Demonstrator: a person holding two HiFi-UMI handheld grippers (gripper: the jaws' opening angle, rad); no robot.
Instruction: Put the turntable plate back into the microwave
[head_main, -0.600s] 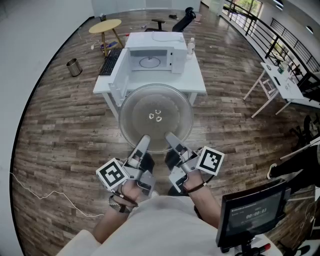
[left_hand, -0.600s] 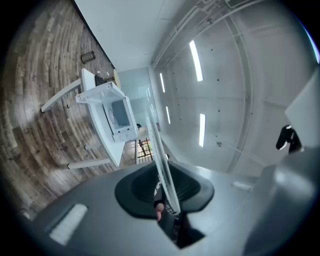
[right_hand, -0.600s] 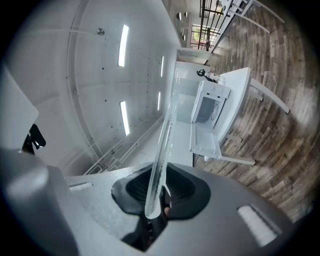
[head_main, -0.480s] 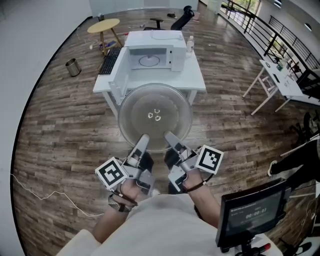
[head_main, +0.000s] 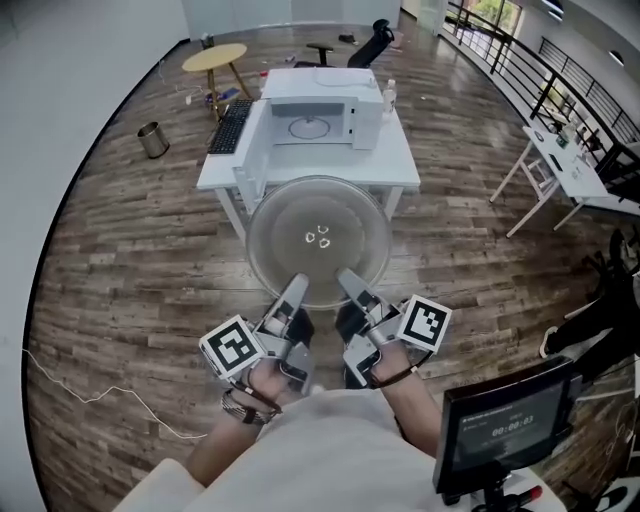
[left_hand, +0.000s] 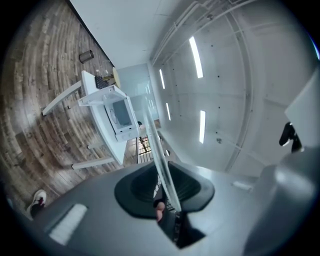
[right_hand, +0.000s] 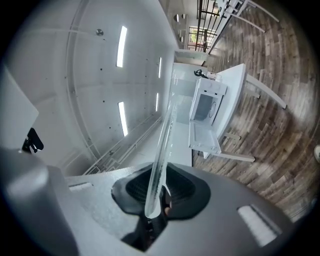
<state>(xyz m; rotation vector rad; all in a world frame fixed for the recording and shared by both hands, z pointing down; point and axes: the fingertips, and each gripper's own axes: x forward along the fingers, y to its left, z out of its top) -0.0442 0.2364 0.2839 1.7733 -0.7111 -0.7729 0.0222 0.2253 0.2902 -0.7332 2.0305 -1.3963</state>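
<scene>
Between the two tools, out in front of us, the turntable plate (head_main: 317, 240) hangs in the air, flat and clear. The left tool (head_main: 296, 287) and the right tool (head_main: 348, 280) each have their jaws clamped on its near rim, and both gripper views show the glass edge running straight between the jaws.

We judge the task about midway. The plate is up and carried, but it is well short of the microwave (head_main: 322, 115), which stands ahead of the tools beyond the plate's far rim. Its door (head_main: 250, 140) is swung open toward the left tool's side, and a ring (head_main: 313, 127) shows on the cavity floor. What is left, as we read it, is to bring the plate forward to the opening, slide it in level, seat it over that ring and let go.

The microwave sits on a white tabletop (head_main: 400, 178). A keyboard (head_main: 231, 125) lies on it beyond the left tool's side, and a small bottle (head_main: 388, 96) stands beyond the right tool's.

Around it the wooden floor (head_main: 120, 260) carries a metal bin (head_main: 152, 138) and a round yellow stool (head_main: 215, 56) far ahead to the left. A thin cable (head_main: 90, 393) lies near the left tool. Off the right tool's side stand another white desk (head_main: 572, 172) and a dark railing (head_main: 545, 70), and a small screen (head_main: 505, 428) sits close behind it.
</scene>
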